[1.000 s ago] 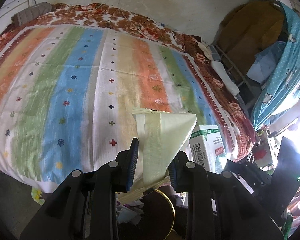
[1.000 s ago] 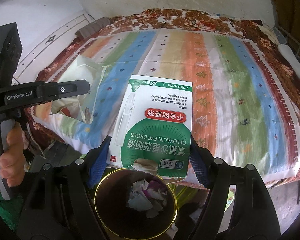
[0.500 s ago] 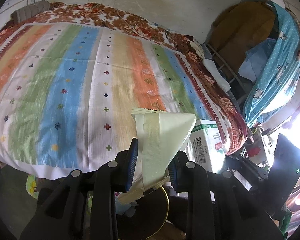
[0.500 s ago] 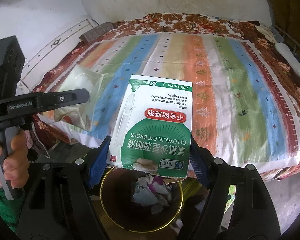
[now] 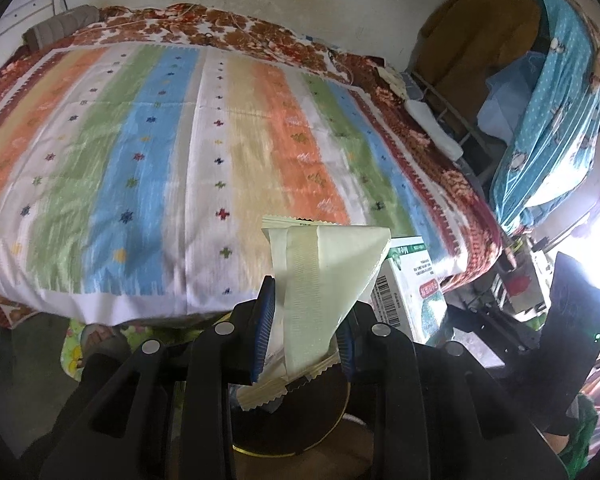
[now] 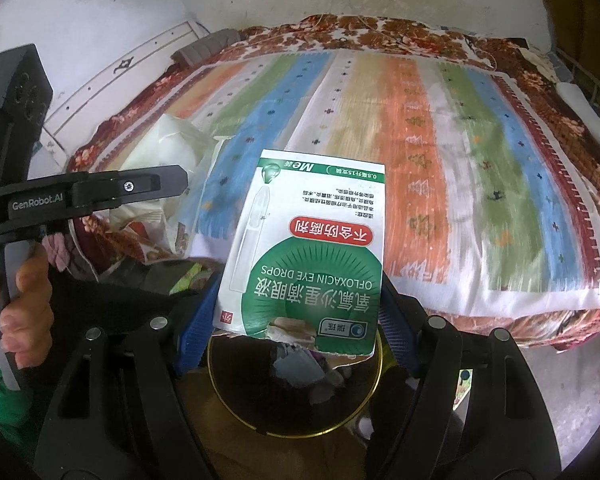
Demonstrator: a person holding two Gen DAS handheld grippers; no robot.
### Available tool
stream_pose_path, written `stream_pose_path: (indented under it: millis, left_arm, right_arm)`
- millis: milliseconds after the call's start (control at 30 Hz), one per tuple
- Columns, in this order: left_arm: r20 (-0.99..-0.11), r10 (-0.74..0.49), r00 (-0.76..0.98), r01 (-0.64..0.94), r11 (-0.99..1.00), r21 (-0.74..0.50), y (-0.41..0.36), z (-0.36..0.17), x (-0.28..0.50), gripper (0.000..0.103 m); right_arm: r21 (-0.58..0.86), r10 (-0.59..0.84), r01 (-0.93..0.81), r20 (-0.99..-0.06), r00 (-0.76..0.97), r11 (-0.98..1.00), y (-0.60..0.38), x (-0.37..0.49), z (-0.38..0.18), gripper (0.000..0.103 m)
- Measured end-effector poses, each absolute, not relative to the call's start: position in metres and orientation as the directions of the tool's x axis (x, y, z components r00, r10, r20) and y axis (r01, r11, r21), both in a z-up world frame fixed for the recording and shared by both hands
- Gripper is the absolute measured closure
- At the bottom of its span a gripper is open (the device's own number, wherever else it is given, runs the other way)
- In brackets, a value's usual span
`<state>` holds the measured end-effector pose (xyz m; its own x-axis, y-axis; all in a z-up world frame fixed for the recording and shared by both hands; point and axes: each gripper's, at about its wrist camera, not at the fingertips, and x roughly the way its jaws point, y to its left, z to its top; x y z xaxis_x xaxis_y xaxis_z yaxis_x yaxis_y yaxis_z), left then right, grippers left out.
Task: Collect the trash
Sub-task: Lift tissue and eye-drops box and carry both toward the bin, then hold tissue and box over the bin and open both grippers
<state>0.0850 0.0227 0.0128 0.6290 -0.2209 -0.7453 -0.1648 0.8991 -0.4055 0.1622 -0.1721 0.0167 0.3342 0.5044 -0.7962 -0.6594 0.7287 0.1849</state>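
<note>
My left gripper [image 5: 306, 330] is shut on a pale yellow wrapper [image 5: 324, 280] and holds it over a dark round trash bin with a gold rim [image 5: 296, 424]. My right gripper [image 6: 296, 328] is shut on a green and white eye drops box [image 6: 304, 248], held above the same bin [image 6: 294, 392], which has crumpled paper inside. The box also shows in the left wrist view [image 5: 408, 284], and the wrapper and left gripper in the right wrist view [image 6: 172, 184].
A bed with a striped cover [image 5: 180, 152] lies just behind the bin. A blue dotted cloth [image 5: 548, 120] hangs over furniture at the right. The person's hand [image 6: 24, 292] holds the left gripper's handle.
Both grippers have drawn back from the bed's edge with their loads. The bin now sits more fully under both sets of fingers.
</note>
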Motion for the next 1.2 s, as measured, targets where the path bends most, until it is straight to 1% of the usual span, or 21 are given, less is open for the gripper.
stream_pose_path:
  millis: [433,633,900,1100,1133,1167,1200]
  left_arm:
    - [-0.835,-0.180,0.520,-0.243,0.906,-0.347,0.007,-0.028,0.069,0.075]
    - [-0.875,-0.134,0.465,-0.283,0.914,-0.290,0.003,-0.046,0.073,0.074]
    - [-0.933,-0.122,0.337,-0.361,0.899,-0.248,0.005,-0.085,0.088,0.074]
    - [-0.951,-0.129,0.282,-0.381,0.894,-0.235,0.003,-0.105,0.096,0.073]
    - [-0.951,-0.130,0.279,-0.381,0.895,-0.234,0.003,-0.106,0.098,0.070]
    - [-0.949,-0.142,0.280,-0.389,0.887,-0.248,0.005,-0.108,0.101,0.061]
    - [-0.944,-0.160,0.288,-0.401,0.875,-0.271,0.008,-0.109,0.104,0.049]
  right_arm:
    - [0.159,0.412,-0.634,-0.869,0.273,0.757,-0.179,0.139,-0.029,0.033]
    - [0.127,0.350,-0.642,-0.907,0.233,0.756,-0.174,0.132,-0.050,0.033]
    - [0.132,0.277,-0.618,-0.950,0.144,0.775,-0.162,0.137,-0.087,0.033]
    - [0.139,0.257,-0.604,-0.960,0.112,0.784,-0.158,0.141,-0.100,0.033]
    - [0.142,0.257,-0.600,-0.960,0.110,0.787,-0.158,0.142,-0.101,0.032]
    - [0.147,0.259,-0.594,-0.960,0.108,0.791,-0.158,0.144,-0.101,0.031]
    - [0.148,0.258,-0.589,-0.960,0.108,0.794,-0.158,0.146,-0.102,0.029]
